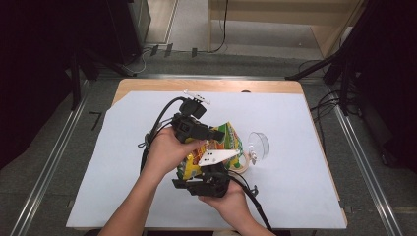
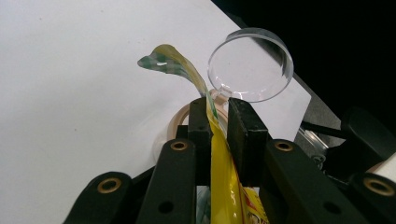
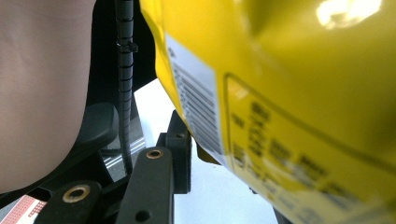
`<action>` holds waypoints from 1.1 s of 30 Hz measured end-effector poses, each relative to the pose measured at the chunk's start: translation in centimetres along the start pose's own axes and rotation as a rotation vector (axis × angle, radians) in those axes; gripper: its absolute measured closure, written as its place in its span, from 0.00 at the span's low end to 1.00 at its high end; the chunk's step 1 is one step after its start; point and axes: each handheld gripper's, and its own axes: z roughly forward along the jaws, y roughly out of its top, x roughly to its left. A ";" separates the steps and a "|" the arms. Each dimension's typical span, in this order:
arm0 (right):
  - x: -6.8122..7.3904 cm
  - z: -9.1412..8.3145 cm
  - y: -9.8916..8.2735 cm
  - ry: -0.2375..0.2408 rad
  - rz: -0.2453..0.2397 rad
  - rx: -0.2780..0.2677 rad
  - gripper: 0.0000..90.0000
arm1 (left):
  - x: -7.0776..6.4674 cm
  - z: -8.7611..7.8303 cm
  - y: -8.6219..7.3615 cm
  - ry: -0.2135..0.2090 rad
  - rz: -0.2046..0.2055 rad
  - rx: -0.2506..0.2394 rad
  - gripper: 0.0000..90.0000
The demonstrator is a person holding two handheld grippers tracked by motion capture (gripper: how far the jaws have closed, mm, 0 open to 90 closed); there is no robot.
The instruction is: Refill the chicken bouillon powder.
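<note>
From above, the person is holding a yellow snack bag [image 1: 216, 147] up over the white sheet [image 1: 123, 187] near the middle of the table, with the left gripper [image 1: 214, 133] biting its upper edge and the right gripper [image 1: 209, 173] working at its lower end, nearer the person. A clear glass [image 1: 257, 145] is lying on its side just beside the bag, and a tape roll [image 1: 240, 165] is resting close under it. In the left gripper view, the jaws are standing nearly together and pinching the bag [image 2: 222, 158] flat along its sealed top, whose corner is curling away above the fingertips; the glass [image 2: 250, 65] is showing beyond, mouth toward the camera, with the roll [image 2: 175, 123] behind the jaws. In the right gripper view, the bag [image 3: 280, 93] is looming close, barcode side on, and one jaw is pressing against its edge; the other jaw is hidden behind the bag, so the grip looks closed on it but I am taking that partly on trust. To my eye the bag is lifted and held at both ends, seemingly ready for tearing or pulling open; the seal is looking intact, so the opening and anything for the glass are yet to come.
</note>
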 end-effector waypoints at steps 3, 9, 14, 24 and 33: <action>0.1 0.1 0.0 0.001 -0.001 -0.006 0.77 | -0.1 -0.2 0.0 0.001 0.003 0.000 0.88; 0.2 0.1 0.1 0.005 -0.007 -0.013 0.76 | -0.4 -0.4 -0.1 0.000 0.006 -0.005 0.88; 0.3 0.1 0.0 0.005 -0.006 -0.014 0.76 | -0.4 -0.3 -0.1 0.001 0.007 -0.004 0.88; 0.3 0.1 0.0 0.008 -0.005 -0.019 0.77 | -0.7 -0.5 -0.1 0.010 0.011 -0.006 0.88; 0.2 0.1 0.0 0.011 0.000 -0.021 0.76 | -0.8 -0.5 -0.1 0.013 0.016 -0.008 0.88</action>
